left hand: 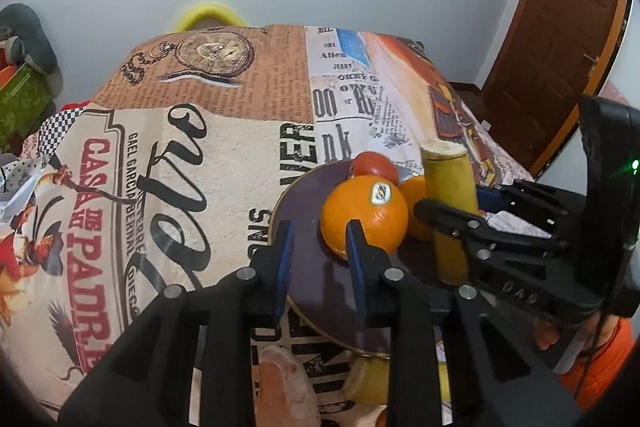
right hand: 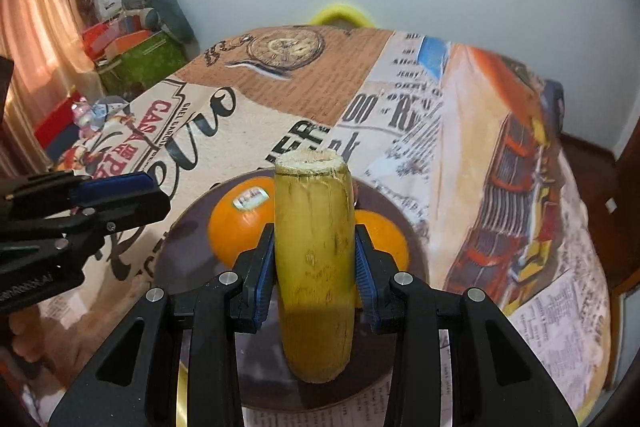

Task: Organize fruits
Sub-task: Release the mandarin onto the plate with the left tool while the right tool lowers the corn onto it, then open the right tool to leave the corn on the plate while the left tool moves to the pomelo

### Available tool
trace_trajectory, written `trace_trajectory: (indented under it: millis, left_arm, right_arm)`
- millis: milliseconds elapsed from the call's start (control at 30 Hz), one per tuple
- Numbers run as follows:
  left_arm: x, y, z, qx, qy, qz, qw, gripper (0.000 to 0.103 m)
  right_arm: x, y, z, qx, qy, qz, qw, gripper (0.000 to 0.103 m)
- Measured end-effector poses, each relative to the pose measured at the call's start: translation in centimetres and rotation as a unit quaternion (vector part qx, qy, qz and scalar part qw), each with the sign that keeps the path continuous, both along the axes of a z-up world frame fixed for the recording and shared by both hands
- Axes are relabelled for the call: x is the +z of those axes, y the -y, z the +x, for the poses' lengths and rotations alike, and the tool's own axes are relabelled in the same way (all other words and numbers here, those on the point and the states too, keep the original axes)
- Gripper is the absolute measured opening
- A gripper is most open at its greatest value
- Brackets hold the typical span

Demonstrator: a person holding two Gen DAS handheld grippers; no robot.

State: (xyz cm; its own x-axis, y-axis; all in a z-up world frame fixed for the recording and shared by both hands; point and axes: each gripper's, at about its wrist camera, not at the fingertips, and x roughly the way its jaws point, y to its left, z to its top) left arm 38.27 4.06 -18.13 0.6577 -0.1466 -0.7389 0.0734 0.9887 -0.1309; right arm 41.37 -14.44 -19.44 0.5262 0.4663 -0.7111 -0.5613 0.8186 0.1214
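A dark round plate [left hand: 304, 203] [right hand: 188, 251] on the printed tablecloth holds an orange with a sticker [left hand: 364, 215] [right hand: 236, 223], a second orange [left hand: 414, 193] [right hand: 384, 235] and a red tomato [left hand: 374, 165]. My right gripper [right hand: 314, 267] [left hand: 448, 215] is shut on a cut piece of banana [right hand: 314, 267] [left hand: 450, 195], held upright over the plate. My left gripper [left hand: 320, 247] [right hand: 116, 195] is open and empty, just in front of the stickered orange, above the plate's near rim.
Another yellow fruit piece [left hand: 368, 379] and a pinkish object [left hand: 280, 383] lie near the table's front edge. Boxes and clutter [right hand: 128, 55] stand off the table's left side. A wooden door [left hand: 560, 39] is at the right. A yellow ring [left hand: 208, 13] sits behind the table.
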Motion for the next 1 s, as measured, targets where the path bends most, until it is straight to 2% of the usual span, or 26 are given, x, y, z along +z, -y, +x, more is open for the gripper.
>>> trace_trajectory:
  millis: [167,367,567,667,800,1000]
  left_arm:
    - [-0.7,-0.2,-0.2,0.002,-0.012,0.004,0.9999,0.028]
    - [-0.7,-0.4,-0.8,0.006,-0.015,0.001,0.9999,0.033]
    - [0.6,-0.7,-2.1,0.012,-0.004,0.003,0.9999,0.042]
    - [1.4,-0.6,-3.1,0.014,0.000,0.008,0.9999,0.043]
    - [2.7,-0.6,-4.8,0.018,0.009,0.018,0.9996,0.054]
    - [3.6,-0.7,-7.5,0.020,0.010,0.032,0.9992,0.057]
  right_arm:
    - [-0.1,-0.8,-0.7,0.010,0.014,-0.026,1.000,0.034]
    - [0.6,-1.1,-0.7,0.010,0.015,-0.021,1.000,0.036]
    - [1.7,-0.3,-1.6,0.001,0.020,-0.017,1.000,0.040]
    - [2.5,0.3,-2.5,-0.001,0.025,-0.014,1.000,0.041]
    - [3.4,0.9,-4.3,-0.001,0.033,-0.012,0.999,0.049]
    - [3.8,1.2,-7.2,0.010,0.035,-0.024,0.999,0.050]
